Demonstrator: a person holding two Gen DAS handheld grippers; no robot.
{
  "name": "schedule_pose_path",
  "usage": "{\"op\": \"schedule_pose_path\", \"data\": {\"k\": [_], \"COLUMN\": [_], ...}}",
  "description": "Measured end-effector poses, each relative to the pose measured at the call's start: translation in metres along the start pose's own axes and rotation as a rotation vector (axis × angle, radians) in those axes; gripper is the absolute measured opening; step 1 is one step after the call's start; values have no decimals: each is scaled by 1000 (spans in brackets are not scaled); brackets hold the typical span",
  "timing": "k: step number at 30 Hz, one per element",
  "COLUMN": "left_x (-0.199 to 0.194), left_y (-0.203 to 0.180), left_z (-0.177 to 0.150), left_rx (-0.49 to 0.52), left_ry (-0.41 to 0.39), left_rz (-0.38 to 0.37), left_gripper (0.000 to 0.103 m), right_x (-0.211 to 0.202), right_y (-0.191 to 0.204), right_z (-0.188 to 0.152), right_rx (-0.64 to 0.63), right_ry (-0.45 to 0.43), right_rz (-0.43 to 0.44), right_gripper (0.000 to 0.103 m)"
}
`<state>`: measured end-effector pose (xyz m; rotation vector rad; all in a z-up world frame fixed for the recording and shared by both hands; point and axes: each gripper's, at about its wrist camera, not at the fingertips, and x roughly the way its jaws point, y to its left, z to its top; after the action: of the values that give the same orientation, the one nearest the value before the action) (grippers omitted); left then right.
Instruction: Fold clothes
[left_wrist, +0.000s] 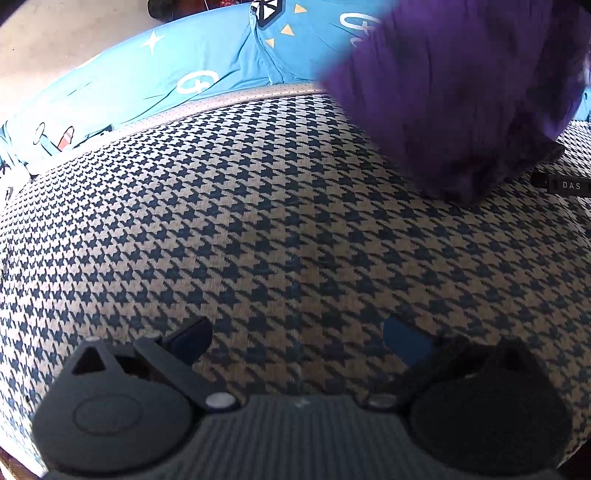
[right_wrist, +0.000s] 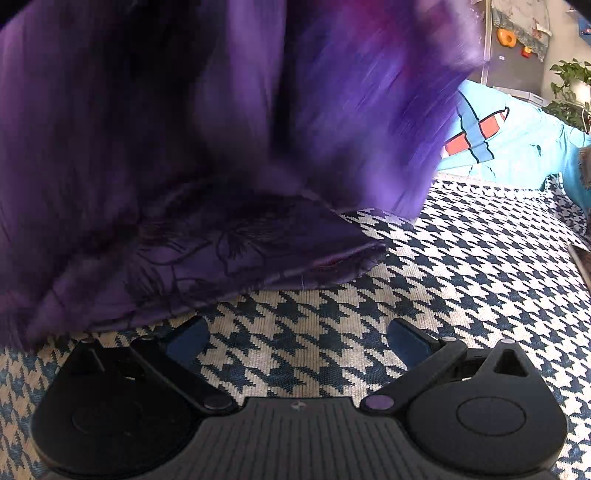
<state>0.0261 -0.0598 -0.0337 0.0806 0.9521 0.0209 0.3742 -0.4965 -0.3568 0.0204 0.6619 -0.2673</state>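
The purple cloth (right_wrist: 207, 155) is the thing we have to fold. It hangs and bunches over the checked blanket (left_wrist: 258, 221), with its low edge resting on the blanket. In the right wrist view it fills most of the picture, just in front of our right gripper (right_wrist: 295, 341). In the left wrist view it sits far off at the top right.

Our right gripper has its two blue fingers (right_wrist: 408, 341) wide apart with nothing between them. Only blanket shows in the gap. We think it is held low and near so it can grab the cloth's edge.

Our left gripper (left_wrist: 295, 341) is spread apart too, and holds nothing. It waits over bare blanket, well apart from the cloth.

Past the blanket lies a blue sheet (left_wrist: 184, 74) with stars and rockets on it.

The cloth looks smeared and blurry, so we cannot tell what kind of clothing it is. Its top is cut off, and we cannot see what holds it up. A small dark tag (left_wrist: 565, 184) at the edge is cut off too.
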Motion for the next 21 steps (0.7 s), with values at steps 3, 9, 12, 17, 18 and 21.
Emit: {"op": "schedule_pose_path", "data": {"k": [3,9,12,17,18,21], "left_x": [1,18,53,63,63,65], "left_y": [3,5,-32,-51,-55,-62], "left_z": [-3,4,-33,-45,-48,-48], "left_rx": [-24,-19,21,20,18,7], "left_ry": [9,28,19,25,22,10], "left_rz": [-5,-26,-22,-37,-33,-22], "left_gripper": [103,103,103,103,103,103], "right_x": [1,4,5,5,5,5], "right_y": [-2,-3,-3,-3,-3,-3], "right_z": [0,1,1,1,1,1], "right_rx": [0,0,0,0,0,0], "right_ry": [0,0,0,0,0,0], "right_rz": [0,0,0,0,0,-1], "right_gripper": [103,103,103,103,103,103]}}
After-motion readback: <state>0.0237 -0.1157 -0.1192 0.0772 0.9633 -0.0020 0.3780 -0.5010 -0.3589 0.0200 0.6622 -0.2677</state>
